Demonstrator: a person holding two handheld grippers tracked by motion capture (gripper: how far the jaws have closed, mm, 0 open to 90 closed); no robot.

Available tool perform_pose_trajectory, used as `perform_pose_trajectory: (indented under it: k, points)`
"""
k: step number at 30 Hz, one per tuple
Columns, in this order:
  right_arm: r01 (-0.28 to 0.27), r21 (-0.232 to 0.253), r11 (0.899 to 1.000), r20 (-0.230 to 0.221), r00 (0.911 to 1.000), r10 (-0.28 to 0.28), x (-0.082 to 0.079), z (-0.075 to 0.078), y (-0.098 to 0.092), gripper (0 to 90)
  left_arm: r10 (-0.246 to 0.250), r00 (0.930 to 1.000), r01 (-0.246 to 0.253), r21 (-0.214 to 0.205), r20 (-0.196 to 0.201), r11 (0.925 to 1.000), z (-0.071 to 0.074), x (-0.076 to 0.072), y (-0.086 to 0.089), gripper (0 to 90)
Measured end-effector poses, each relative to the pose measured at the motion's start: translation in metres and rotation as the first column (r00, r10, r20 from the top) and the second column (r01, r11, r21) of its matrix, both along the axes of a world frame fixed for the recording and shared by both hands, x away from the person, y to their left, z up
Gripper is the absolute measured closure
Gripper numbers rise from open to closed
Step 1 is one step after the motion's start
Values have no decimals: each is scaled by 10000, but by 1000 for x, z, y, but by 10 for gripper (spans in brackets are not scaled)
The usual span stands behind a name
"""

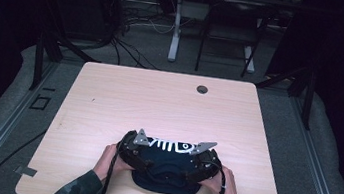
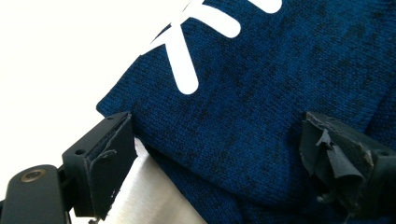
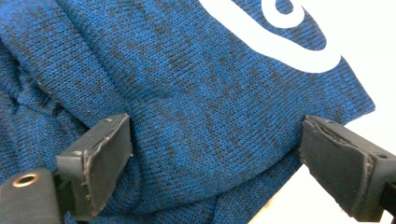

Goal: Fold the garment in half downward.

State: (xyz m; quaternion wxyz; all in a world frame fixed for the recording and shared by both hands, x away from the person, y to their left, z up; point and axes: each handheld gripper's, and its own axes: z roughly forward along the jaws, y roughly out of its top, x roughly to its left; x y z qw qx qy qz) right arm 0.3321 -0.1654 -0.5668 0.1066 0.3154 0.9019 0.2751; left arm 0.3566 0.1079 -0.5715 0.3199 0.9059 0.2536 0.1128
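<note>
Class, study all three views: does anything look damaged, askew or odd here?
Yes. In the left gripper view, the black pad on one jaw of the left hand-held gripper is torn and peeling in ragged flaps above the blue knit garment.

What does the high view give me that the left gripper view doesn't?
High view: the whole table, both hands, the right hand-held gripper and the folded dark blue garment entire at the near edge. Left gripper view: the knit up close, a corner of the fabric, and the left hand-held gripper with jaws wide apart, the worn pads not pressing the cloth. Both: the garment's white lettering.
</note>
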Motion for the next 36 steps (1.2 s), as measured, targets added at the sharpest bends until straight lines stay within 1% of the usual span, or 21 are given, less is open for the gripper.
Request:
perform_pose_trajectory:
  k: [3,4,8,9,13,14,16,19,21,22,24,27,28,31,33,35,36]
  points:
    - [131,-21,9999,19,9999,-131,3,0,1,65,19,9999,-19,-20,-106,10000,0,5,0,115]
    - [134,-111,9998,59,9999,-133,4,0,1,50,51,9999,-51,1,-159,10000,0,6,0,110]
    - [194,-165,9997,67,9998,-193,3,1,1,30,80,10000,-79,43,-30,10000,1,4,0,104]
    - [123,-187,9998,34,9999,-122,3,2,0,23,86,10000,-86,32,-21,10000,0,4,0,104]
    - [183,-136,9997,-43,9998,-184,2,3,-2,17,93,9999,-94,-71,-75,9999,0,5,1,104]
    - [184,-157,9997,-3,9998,-184,2,3,-3,16,88,9999,-88,-81,-52,9999,0,5,1,104]
    - [258,-93,9996,-67,9996,-259,1,3,-7,16,70,10000,-71,-85,-40,9999,0,5,2,104]
    - [370,-147,9992,-60,9993,-371,2,2,-8,2,96,10000,-96,-84,-18,9999,0,6,2,104]
    - [380,-291,9989,1,9993,-380,4,1,-7,0,205,9998,-204,-84,52,9998,0,6,1,104]
    - [400,-240,9989,37,9992,-399,5,1,-6,0,260,9996,-259,-70,65,9996,0,7,1,104]
    - [480,-379,9981,267,9985,-470,9,2,-6,0,299,9996,-298,-62,27,9995,0,8,2,104]
    - [612,-435,9972,400,9974,-594,13,2,-6,0,482,9988,-481,-130,110,9988,0,10,2,104]
    - [610,-406,9973,441,9973,-592,15,2,-5,0,541,9984,-539,-154,156,9984,-1,10,2,104]
    - [645,-346,9973,445,9970,-630,18,3,-5,0,585,9983,-585,-296,8,9979,0,11,3,99]
    - [612,-37,9981,330,9976,-610,19,3,-6,0,691,9976,-686,-515,79,9963,2,10,4,88]
    - [693,399,9968,323,9970,-706,17,6,-9,0,759,9968,-740,-647,269,9952,6,8,6,66]
    - [752,513,9958,326,9965,-769,17,8,-10,0,839,9960,-812,-818,301,9933,10,7,7,57]
